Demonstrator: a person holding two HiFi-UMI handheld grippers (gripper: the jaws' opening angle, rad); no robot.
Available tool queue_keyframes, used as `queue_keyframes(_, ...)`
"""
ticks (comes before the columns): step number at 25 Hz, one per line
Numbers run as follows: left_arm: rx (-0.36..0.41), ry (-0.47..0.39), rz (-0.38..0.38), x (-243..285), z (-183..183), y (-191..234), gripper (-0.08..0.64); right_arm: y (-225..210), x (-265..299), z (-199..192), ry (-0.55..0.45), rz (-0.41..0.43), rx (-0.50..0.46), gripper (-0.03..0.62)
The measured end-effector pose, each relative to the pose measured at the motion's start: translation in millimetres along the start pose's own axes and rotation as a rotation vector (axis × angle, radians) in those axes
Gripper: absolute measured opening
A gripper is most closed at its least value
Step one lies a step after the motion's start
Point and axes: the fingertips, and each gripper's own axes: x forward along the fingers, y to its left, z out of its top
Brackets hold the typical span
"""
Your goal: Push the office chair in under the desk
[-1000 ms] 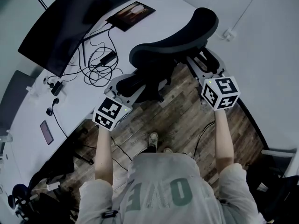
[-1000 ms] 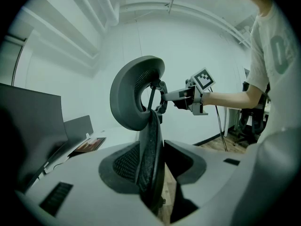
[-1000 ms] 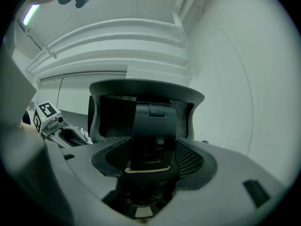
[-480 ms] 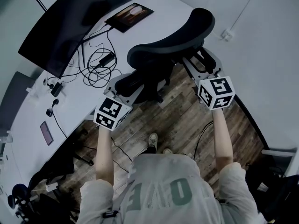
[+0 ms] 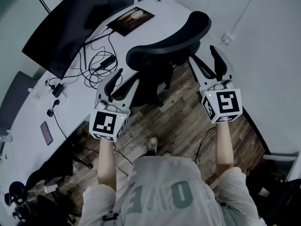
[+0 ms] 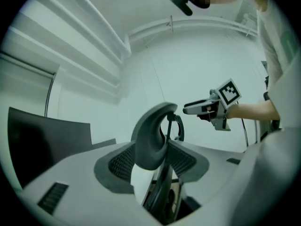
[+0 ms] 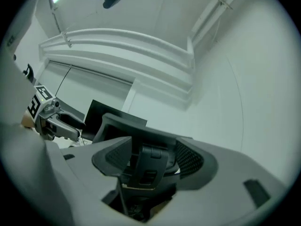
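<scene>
The black office chair [image 5: 164, 48] stands with its seat under the white desk [image 5: 162, 13] and its curved backrest toward me. My left gripper [image 5: 117, 81] hangs above the chair's left side, apart from it. Its jaws have just been opening and hold nothing. My right gripper [image 5: 204, 60] floats open above the chair's right side, also apart. In the left gripper view the backrest [image 6: 153, 135] shows beyond my left gripper [image 6: 153, 161], with the right gripper [image 6: 190, 108] behind. The right gripper view shows the chair's back support [image 7: 148, 166] beyond my right gripper [image 7: 150, 161], and the left gripper [image 7: 75, 126].
A dark monitor [image 5: 66, 22], a tablet [image 5: 131, 15], tangled cables [image 5: 101, 62] and a phone [image 5: 47, 133] lie on the desk. Wood flooring [image 5: 183, 117] stretches behind the chair, where a person's shoes [image 5: 153, 144] stand. A white wall [image 5: 268, 46] runs along the right.
Both grippers have lifted away from the chair's sides and come closer to the head camera. The left jaws stand wider apart. The chair sits slightly further toward the desk.
</scene>
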Motion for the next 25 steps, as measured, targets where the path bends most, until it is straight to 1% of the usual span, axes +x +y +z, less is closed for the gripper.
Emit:
queue_keyframes(1, 0.003, -0.041, 0.028, -5.0, 15.5, -0.9, 0.222, 3.2, -7.5, 13.4, -0.028, 0.002, -0.007, 0.288)
queue_keyframes(2, 0.011, -0.083, 0.061, -9.6, 31.0, -2.4, 0.191, 8.3, -14.8, 25.5, -0.054, 0.01, -0.013, 0.288)
queue_keyframes(3, 0.027, -0.125, 0.1, -13.8, 45.7, -4.3, 0.125, 15.1, -21.6, 35.7, -0.077, 0.022, -0.017, 0.282)
queue_keyframes(4, 0.048, -0.159, 0.14, -18.0, 57.6, -7.0, 0.07, 22.9, -28.1, 44.0, -0.097, 0.035, -0.022, 0.249)
queue_keyframes(5, 0.066, -0.177, 0.179, -22.0, 65.5, -10.4, 0.035, 31.5, -34.1, 50.9, -0.115, 0.046, -0.024, 0.181)
queue_keyframes(6, 0.07, -0.181, 0.21, -25.5, 69.8, -14.6, 0.021, 40.8, -39.8, 56.8, -0.133, 0.057, -0.019, 0.117)
queue_keyframes(7, 0.061, -0.177, 0.232, -28.4, 71.9, -19.5, 0.016, 51.4, -45.1, 62.1, -0.151, 0.07, -0.001, 0.071)
queue_keyframes(9, 0.023, -0.161, 0.252, -32.5, 72.4, -29.7, 0.015, 75.4, -53.8, 66.9, -0.17, 0.112, 0.051, 0.05)
queue_keyframes(11, -0.018, -0.148, 0.258, -35.5, 70.1, -38.7, 0.015, 98.0, -60.7, 62.1, -0.156, 0.158, 0.075, 0.043)
queue_keyframes(13, -0.047, -0.136, 0.26, -38.8, 66.2, -46.6, 0.015, 115.8, -67.2, 53.1, -0.131, 0.186, 0.087, 0.037)
queue_keyframes(19, -0.076, -0.099, 0.282, -52.6, 54.7, -60.3, 0.015, 147.7, -81.0, 21.6, -0.042, 0.261, 0.141, 0.02)
queue_keyframes(25, -0.071, -0.072, 0.31, -62.8, 49.5, -58.4, 0.015, 159.4, -78.8, 16.5, -0.032, 0.297, 0.161, 0.02)
